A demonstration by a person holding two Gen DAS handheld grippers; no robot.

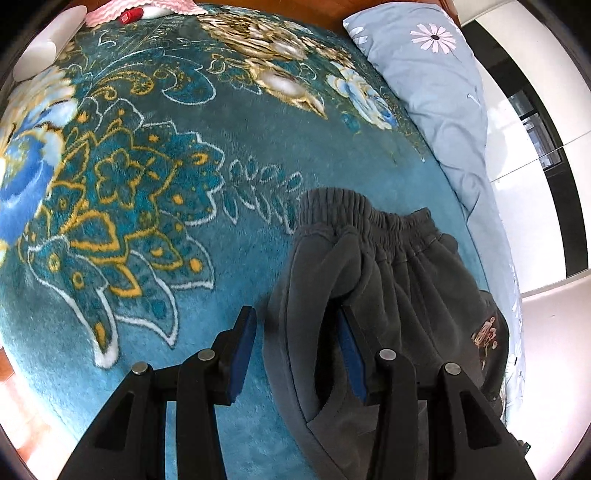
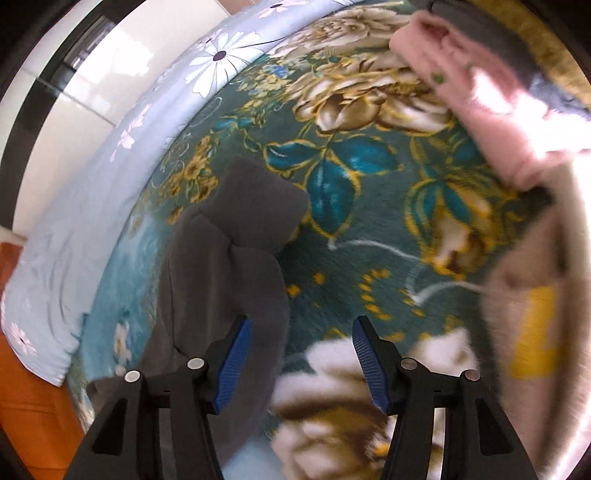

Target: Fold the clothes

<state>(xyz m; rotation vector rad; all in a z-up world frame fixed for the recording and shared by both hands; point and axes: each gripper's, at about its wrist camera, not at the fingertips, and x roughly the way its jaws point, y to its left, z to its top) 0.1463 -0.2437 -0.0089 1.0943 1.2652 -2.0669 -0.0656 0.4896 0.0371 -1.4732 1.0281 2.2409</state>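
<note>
1. Dark grey trousers (image 1: 391,280) lying on a teal floral plush blanket (image 1: 155,177), elastic waistband at the far end, toward the blanket's right side near a pale blue daisy-print pillow (image 1: 424,74).
2. Small brown printed motif (image 1: 484,338) on the trousers' right part, near the blanket's edge.
3. Left gripper (image 1: 295,332) angled down over the trousers; jaws about half open, blue pads visible on both fingers.
4. Right finger (image 1: 351,347) of the left gripper tucked under a raised fold of grey fabric; left finger over bare blanket just beside the garment; fabric between the jaws, no pinch visible.
5. White object (image 1: 48,44) and pink-and-white zigzag cloth (image 1: 155,9) with a small red item (image 1: 131,15) at the blanket's far left edge.
6. In the right wrist view, the same grey trousers (image 2: 229,266) seen as a narrow folded length running away from the camera, left of centre.
7. Right gripper (image 2: 303,354) pointing down, jaws parted rather wide and holding nothing; left finger over the edge of the grey fabric, right finger over the blanket's white flower pattern.
8. Pink folded garment (image 2: 480,92) at upper right, beige cloth with a yellow patch (image 2: 532,325) at right edge; both blurred.
9. Blue daisy-print bedding (image 2: 122,155) along the left, orange surface (image 2: 33,413) below it.
</note>
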